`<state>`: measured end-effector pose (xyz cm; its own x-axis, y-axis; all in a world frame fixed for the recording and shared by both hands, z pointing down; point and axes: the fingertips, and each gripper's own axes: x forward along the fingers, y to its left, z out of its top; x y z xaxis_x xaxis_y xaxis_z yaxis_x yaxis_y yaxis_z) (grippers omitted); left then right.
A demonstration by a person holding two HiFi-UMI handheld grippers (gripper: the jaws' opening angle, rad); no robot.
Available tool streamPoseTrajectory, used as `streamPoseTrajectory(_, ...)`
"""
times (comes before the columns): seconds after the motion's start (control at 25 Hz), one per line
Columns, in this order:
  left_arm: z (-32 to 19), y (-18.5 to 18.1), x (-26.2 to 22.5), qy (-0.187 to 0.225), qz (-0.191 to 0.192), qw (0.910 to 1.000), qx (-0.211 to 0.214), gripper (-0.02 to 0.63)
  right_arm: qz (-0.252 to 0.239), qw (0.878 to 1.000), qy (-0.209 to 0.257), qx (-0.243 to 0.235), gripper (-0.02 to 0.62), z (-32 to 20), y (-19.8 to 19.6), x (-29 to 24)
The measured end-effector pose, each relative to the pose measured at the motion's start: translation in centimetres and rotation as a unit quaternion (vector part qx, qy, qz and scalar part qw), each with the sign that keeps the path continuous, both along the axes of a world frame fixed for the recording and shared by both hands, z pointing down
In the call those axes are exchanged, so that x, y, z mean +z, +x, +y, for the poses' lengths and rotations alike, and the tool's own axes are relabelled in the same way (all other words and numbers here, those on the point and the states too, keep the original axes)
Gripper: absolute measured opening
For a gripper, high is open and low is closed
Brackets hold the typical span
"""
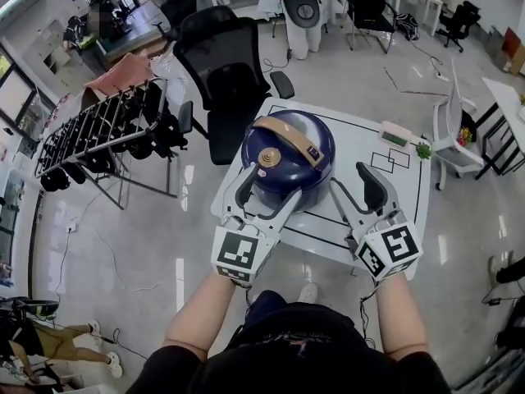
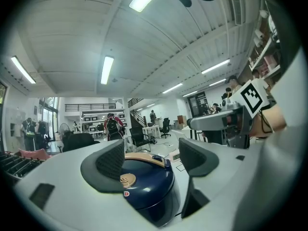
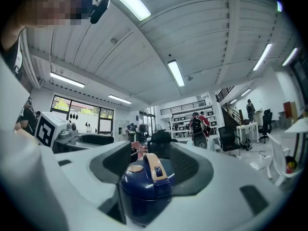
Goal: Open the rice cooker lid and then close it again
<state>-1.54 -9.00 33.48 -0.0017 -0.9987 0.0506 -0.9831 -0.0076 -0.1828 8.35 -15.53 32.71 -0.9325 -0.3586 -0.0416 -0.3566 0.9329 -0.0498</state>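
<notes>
A dark blue rice cooker (image 1: 287, 156) with a gold handle and a gold steam cap stands on the white table (image 1: 361, 142), its lid down. My left gripper (image 1: 267, 194) is open at the cooker's near left side, its fingers close to the body. In the left gripper view the cooker (image 2: 144, 184) shows between and beyond the open pads (image 2: 111, 160). My right gripper (image 1: 353, 189) is open just right of the cooker, not touching it. The right gripper view has the cooker (image 3: 144, 184) centred between that gripper's spread fingers (image 3: 190, 167).
A black office chair (image 1: 225, 64) stands behind the table. A rack of dark items (image 1: 98, 130) is at the left. A small box (image 1: 395, 132) and a green object (image 1: 423, 149) lie at the table's far right corner. A white chair (image 1: 451, 121) stands at the right.
</notes>
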Motion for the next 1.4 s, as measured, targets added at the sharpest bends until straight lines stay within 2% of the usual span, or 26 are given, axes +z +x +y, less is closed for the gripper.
streamPoseTrajectory(0.32,-2.0,-1.2,-0.2,-0.002,-0.018,0.9998,0.010,0.348,-0.005,1.000,-0.006,0.020,0.241,-1.7,0.0,0.3)
streamPoseTrajectory(0.56,-4.0,-2.9,0.0,-0.007,-0.031,0.9988,0.038,0.348,-0.013,0.998,-0.015,0.054,0.241,-3.3,-1.1,0.6)
streamPoseTrajectory(0.8,-6.5,-5.1,0.9,-0.028,-0.086,0.9930,0.076,0.348,-0.012,0.995,-0.022,0.095,0.241,-4.9,-2.6,0.8)
streamPoseTrajectory(1.08,-9.1,-6.6,3.2,-0.055,-0.159,0.9767,0.133,0.348,-0.009,0.989,-0.033,0.145,0.241,-6.2,-4.1,1.4)
streamPoseTrajectory(1.28,-10.6,-7.3,4.7,-0.072,-0.228,0.9569,0.165,0.348,-0.006,0.984,-0.035,0.177,0.241,-6.8,-4.8,1.5)
streamPoseTrajectory(1.4,-11.4,-7.3,5.4,-0.077,-0.253,0.9473,0.182,0.348,-0.005,0.980,-0.037,0.196,0.241,-7.1,-4.9,1.7)
